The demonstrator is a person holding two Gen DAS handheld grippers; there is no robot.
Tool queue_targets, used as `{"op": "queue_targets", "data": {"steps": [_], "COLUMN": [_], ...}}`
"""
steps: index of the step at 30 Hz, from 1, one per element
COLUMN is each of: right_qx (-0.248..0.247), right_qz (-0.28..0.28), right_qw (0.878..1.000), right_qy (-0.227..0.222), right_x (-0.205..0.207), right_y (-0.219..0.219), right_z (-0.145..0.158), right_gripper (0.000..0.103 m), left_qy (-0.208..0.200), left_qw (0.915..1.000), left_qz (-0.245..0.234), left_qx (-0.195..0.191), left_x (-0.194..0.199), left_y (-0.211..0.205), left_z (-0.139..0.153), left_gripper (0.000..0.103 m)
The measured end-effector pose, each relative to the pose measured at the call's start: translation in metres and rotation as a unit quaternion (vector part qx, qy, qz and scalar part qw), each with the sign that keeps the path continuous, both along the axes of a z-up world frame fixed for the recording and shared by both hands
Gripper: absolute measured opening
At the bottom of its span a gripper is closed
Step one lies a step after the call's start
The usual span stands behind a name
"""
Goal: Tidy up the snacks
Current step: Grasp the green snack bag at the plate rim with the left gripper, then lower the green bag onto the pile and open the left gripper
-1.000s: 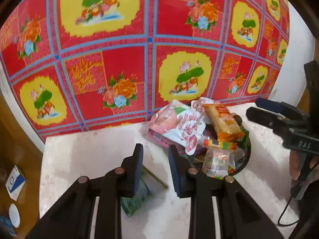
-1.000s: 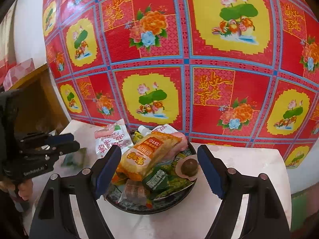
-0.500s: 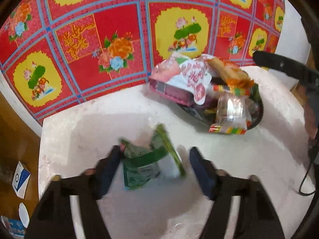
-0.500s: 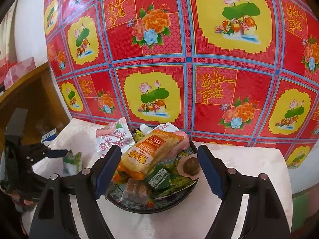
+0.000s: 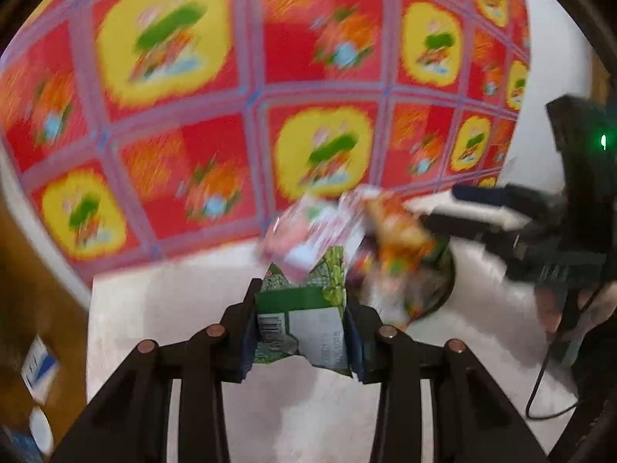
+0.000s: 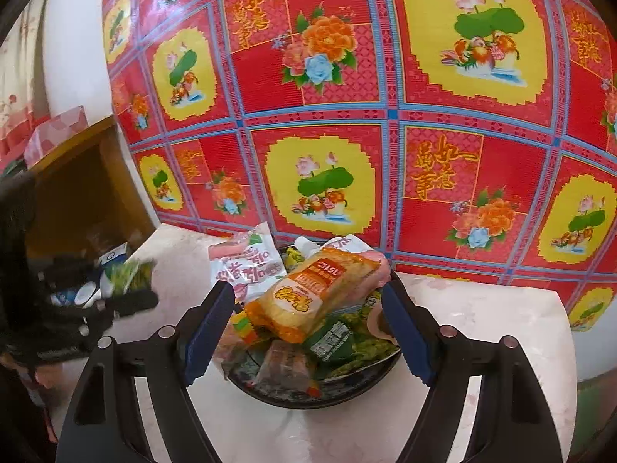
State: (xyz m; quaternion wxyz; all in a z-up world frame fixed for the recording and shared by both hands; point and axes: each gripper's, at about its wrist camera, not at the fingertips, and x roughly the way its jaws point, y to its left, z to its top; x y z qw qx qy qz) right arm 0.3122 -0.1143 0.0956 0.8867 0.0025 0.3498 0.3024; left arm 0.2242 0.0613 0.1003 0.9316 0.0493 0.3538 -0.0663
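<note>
While the left wrist view is smeared by motion blur, the left gripper (image 5: 302, 320) clearly has a green packet (image 5: 299, 322) between its 2 fingers, and its jaws are closing on it; both pads seem to press the packet's crumpled sides, so it looks clamped. The packet sits upright in the grip with a barcode and white label panel facing the camera, and appears lifted off the white table (image 5: 154, 308). This gripper tilts downward toward the table, aimed at the bowl's near side.

In the right wrist view, the same gripper shows at the left edge, blurred, with the packet (image 6: 129, 274) raised above the table (image 6: 482, 308), well left of the bowl (image 6: 308, 397). A hand (image 6: 38, 374) shows under its handle.

The right gripper (image 6: 308, 332) angles down over the dark bowl, jaws wide apart and clamped on nothing. Its 2 blue pads (image 6: 208, 332) flank the heap of snacks, with an orange packet (image 6: 316, 293) lying across the top between them, not touched as far as can be seen. A pink-and-white bag (image 6: 246, 266) hangs over the bowl's far left rim. A red patterned cloth (image 6: 347, 115) covers the wall behind.
</note>
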Motion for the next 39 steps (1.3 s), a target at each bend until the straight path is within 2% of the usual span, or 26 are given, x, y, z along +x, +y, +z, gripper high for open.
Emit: {"op": "queue_targets", "data": {"steps": [3, 6, 10, 13, 23, 26, 28, 30, 35, 39], "right_qx": [-0.001, -0.005, -0.022, -0.026, -0.035, -0.034, -0.031, -0.026, -0.021, -0.024], "right_qz": [0.003, 0.01, 0.007, -0.001, -0.01, -0.011, -0.014, -0.018, -0.022, -0.018], "right_qw": [1.0, 1.0, 1.0, 1.0, 0.999, 0.999, 0.999, 0.999, 1.0, 1.0], "right_qy": [-0.005, -0.008, -0.015, -0.011, 0.003, 0.005, 0.003, 0.002, 0.003, -0.001], "right_x": [-0.002, -0.003, -0.006, -0.002, 0.005, 0.007, 0.007, 0.008, 0.009, 0.008], "right_y": [0.0, 0.001, 0.004, 0.0, 0.0, 0.0, -0.001, -0.004, -0.007, -0.006], "right_z": [0.002, 0.003, 0.003, 0.001, -0.009, -0.01, -0.01, -0.009, -0.008, -0.007], "right_gripper": [0.08, 0.08, 0.076, 0.076, 0.076, 0.076, 0.076, 0.076, 0.076, 0.076], "left_qy": [-0.005, 0.009, 0.024, 0.032, 0.049, 0.043, 0.037, 0.031, 0.026, 0.027], "left_qw": [0.9994, 0.9987, 0.9988, 0.9979, 0.9966, 0.9972, 0.9978, 0.9979, 0.998, 0.9991], "left_qz": [-0.031, -0.05, -0.042, -0.045, -0.046, -0.043, -0.035, -0.029, -0.027, -0.023], "left_qx": [0.013, 0.004, -0.01, -0.035, -0.047, -0.043, -0.043, -0.05, -0.05, -0.025], "left_x": [0.02, 0.043, 0.064, 0.069, 0.076, 0.075, 0.075, 0.075, 0.073, 0.067], "left_y": [-0.022, -0.036, -0.041, -0.04, -0.039, -0.039, -0.036, -0.033, -0.031, -0.032], "left_z": [0.008, 0.005, -0.004, -0.01, -0.025, -0.024, -0.022, -0.02, -0.015, -0.012], "left_gripper": [0.04, 0.04, 0.04, 0.041, 0.042, 0.048, 0.062, 0.069, 0.071, 0.071]}}
